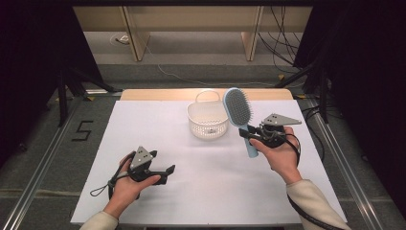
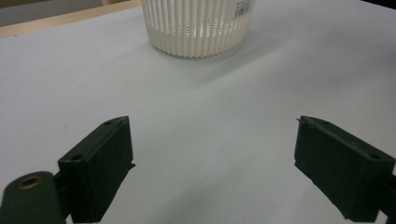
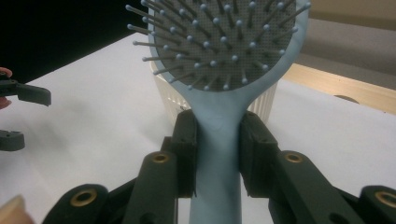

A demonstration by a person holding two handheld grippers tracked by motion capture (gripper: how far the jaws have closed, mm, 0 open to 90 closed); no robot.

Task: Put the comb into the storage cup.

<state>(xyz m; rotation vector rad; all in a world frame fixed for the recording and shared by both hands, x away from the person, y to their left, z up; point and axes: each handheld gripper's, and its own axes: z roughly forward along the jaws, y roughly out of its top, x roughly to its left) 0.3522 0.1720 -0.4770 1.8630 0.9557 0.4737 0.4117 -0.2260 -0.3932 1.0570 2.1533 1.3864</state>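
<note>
Light-blue hairbrush (image 1: 238, 111), white ribbed basket (image 1: 207, 125), black tongs (image 3: 218, 149)

White table (image 1: 158, 143) on grey floor (image 1: 43, 158); wooden shelving (image 1: 139, 28) behind; dark curtains (image 1: 33, 57) flanking.

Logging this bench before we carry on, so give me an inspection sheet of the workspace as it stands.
Surface: white table top, bare apart from the job's things.
Job's things: blue hairbrush held up beside the white slatted basket, which stands upright.
Clutter: nothing seen.
Grippers: right gripper clamps the brush handle; left gripper open and empty, low over the table.
Cables: black cable along the right sleeve; loose cables on the floor behind.
Surroundings: dark curtains, wooden legs.
</note>
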